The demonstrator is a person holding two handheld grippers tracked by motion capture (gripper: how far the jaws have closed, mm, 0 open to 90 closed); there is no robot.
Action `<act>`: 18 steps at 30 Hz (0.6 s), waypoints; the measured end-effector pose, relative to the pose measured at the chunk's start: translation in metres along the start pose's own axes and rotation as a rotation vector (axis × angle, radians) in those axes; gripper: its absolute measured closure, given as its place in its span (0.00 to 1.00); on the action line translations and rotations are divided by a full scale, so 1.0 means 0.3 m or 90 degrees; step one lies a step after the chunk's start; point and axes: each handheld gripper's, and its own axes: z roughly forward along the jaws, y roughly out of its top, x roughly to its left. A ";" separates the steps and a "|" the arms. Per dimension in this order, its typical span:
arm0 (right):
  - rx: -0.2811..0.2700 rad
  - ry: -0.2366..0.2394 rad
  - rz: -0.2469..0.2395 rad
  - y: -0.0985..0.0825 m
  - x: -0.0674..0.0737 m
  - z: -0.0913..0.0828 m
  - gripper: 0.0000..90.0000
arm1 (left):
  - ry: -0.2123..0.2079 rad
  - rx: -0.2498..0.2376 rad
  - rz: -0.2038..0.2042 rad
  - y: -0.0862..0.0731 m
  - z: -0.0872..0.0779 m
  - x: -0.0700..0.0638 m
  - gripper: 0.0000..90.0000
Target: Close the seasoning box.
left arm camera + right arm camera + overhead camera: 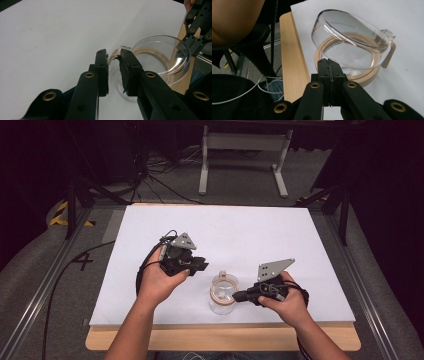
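Note:
A clear round lid [223,296] [349,37] sits near the front of the white table, tilted up over a beige ring [365,75] [150,53] that has a small tab. My right gripper [237,295] [329,63] is shut on the lid's near rim; in the left gripper view its jaws [193,43] meet the rim from the right. My left gripper [204,266] [113,57] hovers just left of the lid, a short way from it. Its jaws stand slightly open with nothing between them, and the tab shows beyond the gap.
The white table top [240,227] is bare around the lid. A wooden board edge [225,340] [290,60] runs along the front, close to the lid. Cables and a metal frame [245,150] lie on the floor beyond the table.

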 end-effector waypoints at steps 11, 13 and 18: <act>0.061 0.041 0.008 -0.007 -0.004 0.020 1.00 | -0.004 0.003 -0.015 -0.007 -0.008 0.010 0.84; 0.068 0.049 0.011 -0.008 -0.005 0.023 1.00 | -0.002 0.010 -0.015 -0.007 -0.008 0.012 0.84; 0.070 0.046 0.011 -0.008 -0.006 0.019 1.00 | -0.002 0.010 -0.016 -0.007 -0.003 0.011 0.85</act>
